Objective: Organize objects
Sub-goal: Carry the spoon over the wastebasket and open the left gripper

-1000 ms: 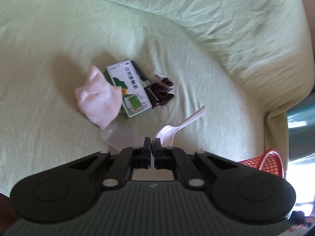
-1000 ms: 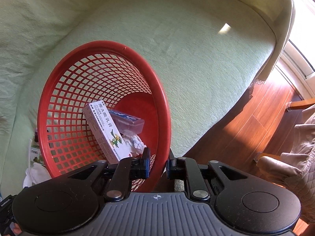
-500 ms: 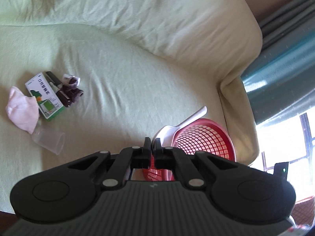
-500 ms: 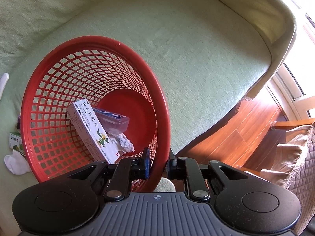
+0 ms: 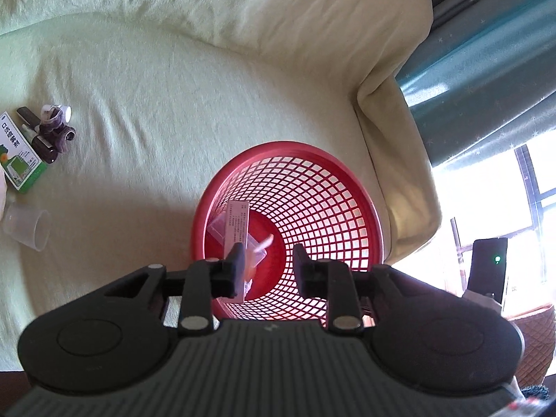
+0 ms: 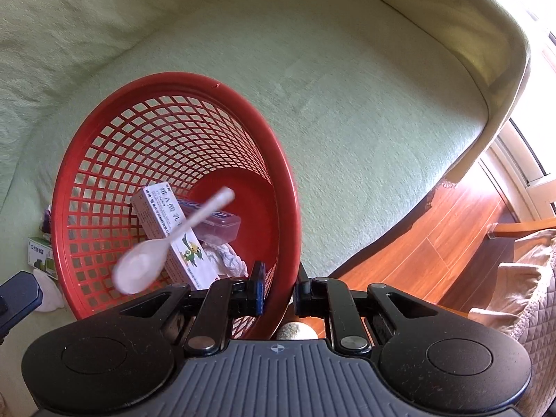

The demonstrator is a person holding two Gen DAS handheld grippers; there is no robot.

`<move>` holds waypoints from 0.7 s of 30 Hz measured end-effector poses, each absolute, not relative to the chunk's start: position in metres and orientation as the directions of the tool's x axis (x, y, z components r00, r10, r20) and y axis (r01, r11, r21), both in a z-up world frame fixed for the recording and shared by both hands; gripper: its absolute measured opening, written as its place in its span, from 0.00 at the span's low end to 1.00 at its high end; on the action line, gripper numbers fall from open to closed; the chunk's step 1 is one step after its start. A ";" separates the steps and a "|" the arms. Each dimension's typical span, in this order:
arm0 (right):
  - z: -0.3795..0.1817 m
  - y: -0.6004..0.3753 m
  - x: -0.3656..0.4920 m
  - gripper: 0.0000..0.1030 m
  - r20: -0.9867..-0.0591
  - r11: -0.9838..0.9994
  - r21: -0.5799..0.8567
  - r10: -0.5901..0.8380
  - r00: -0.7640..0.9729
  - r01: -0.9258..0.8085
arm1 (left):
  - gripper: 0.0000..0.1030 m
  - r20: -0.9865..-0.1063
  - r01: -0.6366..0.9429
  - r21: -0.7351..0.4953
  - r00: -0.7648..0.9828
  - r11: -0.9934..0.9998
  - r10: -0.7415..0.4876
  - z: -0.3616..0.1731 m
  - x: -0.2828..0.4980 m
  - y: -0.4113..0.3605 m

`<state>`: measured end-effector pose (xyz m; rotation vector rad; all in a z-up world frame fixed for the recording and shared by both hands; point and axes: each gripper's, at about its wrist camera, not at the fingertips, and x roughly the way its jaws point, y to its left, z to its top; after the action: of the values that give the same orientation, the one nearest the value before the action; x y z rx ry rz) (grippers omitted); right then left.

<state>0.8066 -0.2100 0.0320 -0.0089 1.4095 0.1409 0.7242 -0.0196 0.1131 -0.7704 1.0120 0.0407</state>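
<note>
The red mesh basket [image 6: 166,81] stands tilted on the sofa, and my right gripper [image 6: 279,278] is shut on its near rim. Over the basket [image 5: 330,205] hovers my left gripper [image 5: 267,253], its jaws opening and the pads pressing on nothing. A white plastic spoon [image 6: 173,239] is in mid-air inside the basket, blurred, clear of both grippers; in the left wrist view the spoon [image 5: 263,242] is a pale streak. A white medicine box [image 6: 163,208], a clear plastic case [image 6: 226,224] and crumpled paper [image 6: 226,260] lie in the basket.
On the sofa seat [image 5: 173,87] to the left lie a green-and-white box [image 5: 17,153], dark little bottles [image 5: 52,135] and a clear plastic cup [image 5: 27,229]. The armrest [image 5: 392,132] and teal curtain [image 5: 486,69] are on the right. Wooden floor [image 6: 434,243] and a quilted chair [image 6: 528,278] lie beyond the sofa edge.
My left gripper swung right from the pile to above the basket, then its jaws parted and the spoon dropped out into the basket. The right gripper kept its hold on the rim.
</note>
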 end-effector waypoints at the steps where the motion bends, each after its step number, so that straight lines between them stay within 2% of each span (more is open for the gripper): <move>1: 0.032 -0.210 0.807 0.12 -0.984 0.991 0.077 0.093 0.155 -0.105 | 0.22 -0.779 -0.368 -0.552 0.546 0.748 -0.306 0.113 0.725 -0.021; 9: 0.032 -0.208 0.808 0.12 -0.983 0.991 0.069 0.087 0.163 -0.111 | 0.22 -0.827 -0.356 -0.460 0.506 0.813 -0.246 0.115 0.723 -0.013; 21: 0.032 -0.202 0.808 0.12 -0.982 0.991 0.037 0.060 0.177 -0.130 | 0.24 -0.852 -0.379 -0.392 0.494 0.838 -0.175 0.118 0.711 0.010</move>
<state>0.8077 -0.2023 0.0317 -0.0600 1.3868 0.1344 0.7112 0.0097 0.1179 -0.5912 1.0633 0.1322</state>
